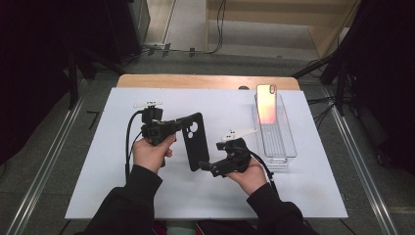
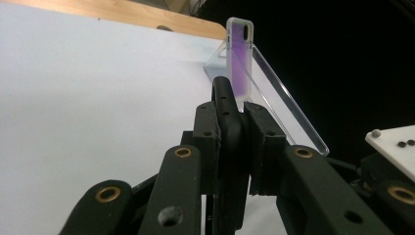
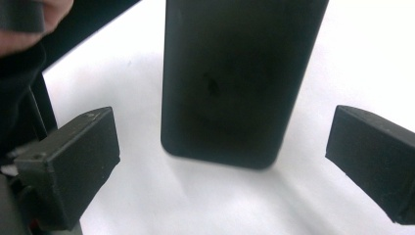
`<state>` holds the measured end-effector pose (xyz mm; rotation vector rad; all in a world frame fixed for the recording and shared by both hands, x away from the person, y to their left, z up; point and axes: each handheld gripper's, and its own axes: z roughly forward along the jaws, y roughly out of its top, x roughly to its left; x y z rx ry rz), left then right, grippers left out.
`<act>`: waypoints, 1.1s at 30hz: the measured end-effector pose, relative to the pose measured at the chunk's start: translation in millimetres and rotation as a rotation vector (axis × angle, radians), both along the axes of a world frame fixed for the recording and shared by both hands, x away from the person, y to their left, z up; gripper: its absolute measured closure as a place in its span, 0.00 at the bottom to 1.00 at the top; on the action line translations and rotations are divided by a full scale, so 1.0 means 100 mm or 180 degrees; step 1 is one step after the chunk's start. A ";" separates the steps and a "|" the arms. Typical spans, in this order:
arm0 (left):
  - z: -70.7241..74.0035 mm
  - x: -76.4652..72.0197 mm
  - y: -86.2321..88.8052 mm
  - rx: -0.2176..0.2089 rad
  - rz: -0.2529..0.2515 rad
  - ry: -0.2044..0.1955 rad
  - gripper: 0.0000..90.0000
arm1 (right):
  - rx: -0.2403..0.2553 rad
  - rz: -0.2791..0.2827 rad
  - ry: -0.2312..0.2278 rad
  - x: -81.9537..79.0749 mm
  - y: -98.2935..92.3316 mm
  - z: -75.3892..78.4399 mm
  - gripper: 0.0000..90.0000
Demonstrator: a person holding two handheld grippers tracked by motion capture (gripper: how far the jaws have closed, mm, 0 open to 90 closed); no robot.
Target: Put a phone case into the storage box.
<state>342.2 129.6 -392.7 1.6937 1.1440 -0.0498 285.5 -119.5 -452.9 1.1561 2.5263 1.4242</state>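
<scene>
The left gripper (image 1: 182, 123) is clamping the black phone case (image 1: 195, 142), while the right gripper (image 1: 206, 167), at its five o'clock, is gaping wide, touching nothing.

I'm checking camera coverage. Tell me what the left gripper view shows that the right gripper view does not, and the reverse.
Left gripper view alone: the left gripper shut on the edge of the black case, with the phone standing in the clear tray and the wooden table edge behind.

Right gripper view alone: the right gripper with jaws wide open, apart from the case's lower end, and part of a hand at top left.

Both: the black case and the white sheet.
</scene>
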 end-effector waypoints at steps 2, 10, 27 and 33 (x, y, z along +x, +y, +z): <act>0.00 -0.01 -0.01 0.0008 -0.0010 -0.0039 0.85 | -0.0026 0.0029 -0.0057 -0.01 -0.05 0.03 0.00; 0.02 -0.08 -0.01 0.0120 -0.0056 -0.0304 0.85 | -0.0024 0.0085 -0.0135 -0.04 -0.22 0.09 0.00; -0.06 -0.30 -0.09 0.0052 -0.0041 -0.0857 0.85 | -0.0118 0.0119 -0.0306 -0.18 -0.29 0.11 0.00; -0.06 -0.37 -0.17 0.0068 -0.0116 -0.0912 0.85 | -0.0120 0.0014 -0.0367 -0.21 -0.28 0.16 0.00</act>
